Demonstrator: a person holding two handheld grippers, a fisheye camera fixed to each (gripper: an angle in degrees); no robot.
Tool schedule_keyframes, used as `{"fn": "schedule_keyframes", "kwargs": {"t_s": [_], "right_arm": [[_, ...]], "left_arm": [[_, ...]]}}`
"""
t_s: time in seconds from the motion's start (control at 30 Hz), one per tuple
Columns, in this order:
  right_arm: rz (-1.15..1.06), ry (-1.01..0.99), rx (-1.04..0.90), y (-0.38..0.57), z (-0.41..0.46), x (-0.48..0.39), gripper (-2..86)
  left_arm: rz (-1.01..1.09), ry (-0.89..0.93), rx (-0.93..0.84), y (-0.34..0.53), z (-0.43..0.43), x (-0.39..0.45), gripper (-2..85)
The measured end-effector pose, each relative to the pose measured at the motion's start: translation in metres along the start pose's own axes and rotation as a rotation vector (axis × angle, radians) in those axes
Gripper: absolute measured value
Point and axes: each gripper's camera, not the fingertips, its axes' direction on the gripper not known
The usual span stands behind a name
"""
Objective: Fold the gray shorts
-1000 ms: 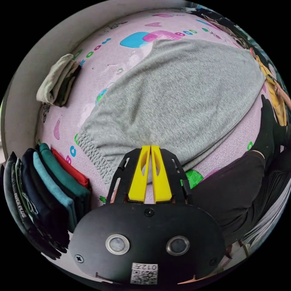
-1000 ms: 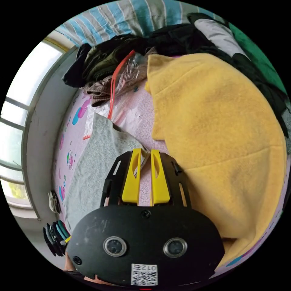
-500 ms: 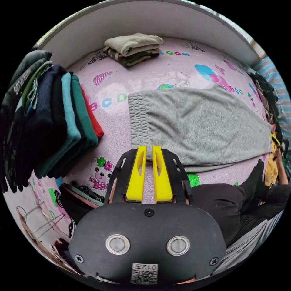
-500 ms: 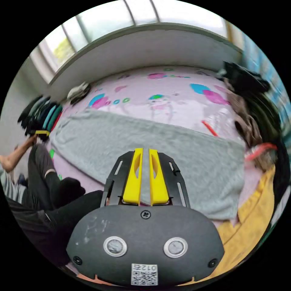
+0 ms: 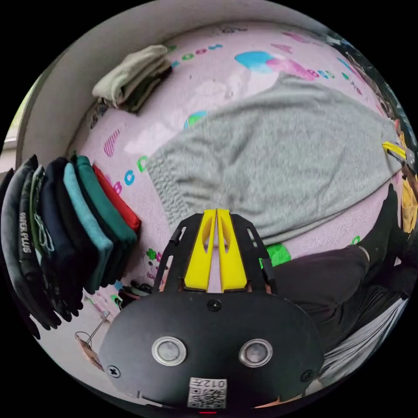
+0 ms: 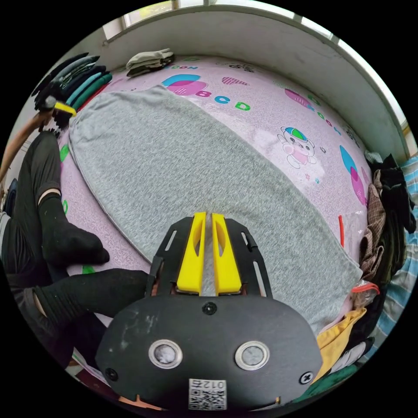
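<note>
i see the flat gray knit shorts (image 5: 278, 161) spread on the pink printed mat (image 6: 261, 109). left claw (image 5: 216, 212) pressed together at their elastic waistband; right claw (image 6: 204, 215) nearly closed over their edge.

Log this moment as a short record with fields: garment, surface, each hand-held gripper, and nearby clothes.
garment: gray shorts, spread flat
surface: pink printed mat
left hand-held gripper: jaws together, tips at the shorts' near edge by the waistband
right hand-held gripper: jaws nearly together, over the shorts
nearby clothes: row of folded clothes; small folded pile by the wall; yellow garment
</note>
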Motion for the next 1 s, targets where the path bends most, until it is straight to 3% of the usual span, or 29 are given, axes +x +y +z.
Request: {"fn": "schedule_keyframes", "kwargs": {"t_s": [0.13, 0.3, 0.43, 0.7, 0.87, 1.0], "right_arm": [[-0.068, 0.055, -0.019, -0.010, 0.018, -0.021, 0.5], [-0.047, 0.067, -0.002, -0.010, 0.036, -0.030, 0.5], [0.001, 0.036, 0.016, -0.009, 0.051, -0.027, 0.5], [0.027, 0.000, 0.030, -0.009, 0.079, -0.022, 0.5], [0.013, 0.015, 0.013, -0.013, 0.099, -0.022, 0.5], [0.020, 0.023, 0.004, -0.014, 0.111, -0.021, 0.5]], "left_arm": [[0.028, 0.067, 0.229, -0.054, -0.037, 0.029, 0.0], [0.032, 0.132, 0.361, -0.123, -0.033, 0.066, 0.2], [-0.009, 0.245, 0.277, -0.151, -0.008, 0.079, 0.4], [0.004, 0.259, 0.212, -0.127, -0.011, 0.077, 0.5], [0.186, 0.227, 0.073, -0.127, -0.018, 0.086, 0.4], [0.542, 0.081, -0.056, -0.140, -0.022, 0.118, 0.1]]}}
